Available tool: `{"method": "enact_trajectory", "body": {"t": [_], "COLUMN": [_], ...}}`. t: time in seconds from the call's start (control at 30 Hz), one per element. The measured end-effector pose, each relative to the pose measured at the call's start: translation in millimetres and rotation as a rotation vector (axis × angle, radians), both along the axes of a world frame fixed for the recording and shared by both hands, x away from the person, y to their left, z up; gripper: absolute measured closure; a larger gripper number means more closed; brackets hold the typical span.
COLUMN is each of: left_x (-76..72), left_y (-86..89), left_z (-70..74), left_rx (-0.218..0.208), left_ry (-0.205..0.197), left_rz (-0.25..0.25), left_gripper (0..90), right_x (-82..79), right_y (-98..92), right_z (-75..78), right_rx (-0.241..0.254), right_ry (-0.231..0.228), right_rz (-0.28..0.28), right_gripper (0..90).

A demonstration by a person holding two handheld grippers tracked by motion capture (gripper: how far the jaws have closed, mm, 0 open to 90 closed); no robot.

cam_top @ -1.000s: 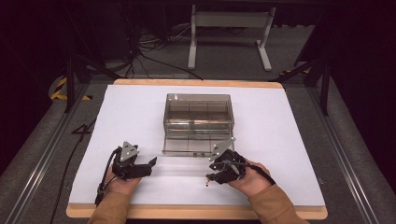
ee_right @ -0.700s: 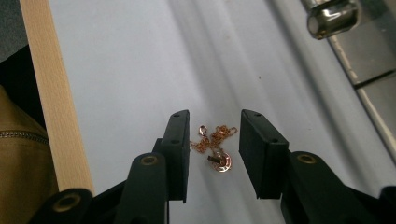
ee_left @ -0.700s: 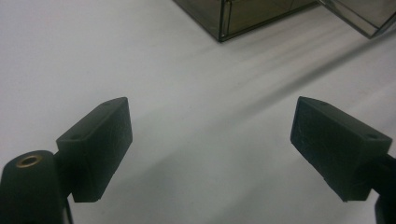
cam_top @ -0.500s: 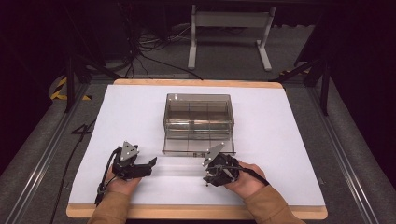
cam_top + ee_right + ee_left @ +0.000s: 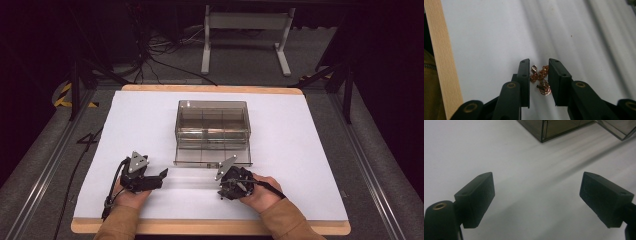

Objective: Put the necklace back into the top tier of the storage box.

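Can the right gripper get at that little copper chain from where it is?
Probably yes: the right gripper already straddles the copper chain on the white table, nothing between, and its jaws have just been closing.

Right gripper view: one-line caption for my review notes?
Right tool, jaws just closing, straddles a small copper-coloured chain lying on the white table, gaps still visible beside it.

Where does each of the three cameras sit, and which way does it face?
High view: above the person's side, facing forward and down on the white table; both hands and grippers show.
Left gripper view: on the left gripper, its open jaws over the table.
Right gripper view: on the right gripper, its jaws have just been closing around a copper chain.
Shared: the high and left views both show the smoky plastic box.
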State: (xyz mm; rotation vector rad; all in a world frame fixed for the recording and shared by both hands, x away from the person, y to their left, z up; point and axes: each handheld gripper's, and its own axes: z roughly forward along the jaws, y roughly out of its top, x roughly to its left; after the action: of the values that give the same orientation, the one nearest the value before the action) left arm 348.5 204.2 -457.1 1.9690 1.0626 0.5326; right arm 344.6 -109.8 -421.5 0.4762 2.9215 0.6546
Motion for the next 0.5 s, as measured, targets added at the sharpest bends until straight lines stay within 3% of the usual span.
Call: {"method": "enact_trajectory", "body": {"t": [0.17, 0.5], "left_x": [-0.3, 0.0], "left_y": [-0.1, 0.0], "left_z": [0.0, 0.1], "left_rx": [0.001, 0.002], "left_ry": [0.001, -0.004], "left_rz": [0.001, 0.0], "left_gripper": [13.3, 13.4], "right_x": [-0.9, -2.6], "right_y": [0.4, 0.3], "right_z": [-0.6, 3.0], "right_rx": [0.011, 0.006], "right_ry": [0.012, 0.019], "right_rz": [0.004, 0.008], "right_gripper": [85.5, 87.3]}}
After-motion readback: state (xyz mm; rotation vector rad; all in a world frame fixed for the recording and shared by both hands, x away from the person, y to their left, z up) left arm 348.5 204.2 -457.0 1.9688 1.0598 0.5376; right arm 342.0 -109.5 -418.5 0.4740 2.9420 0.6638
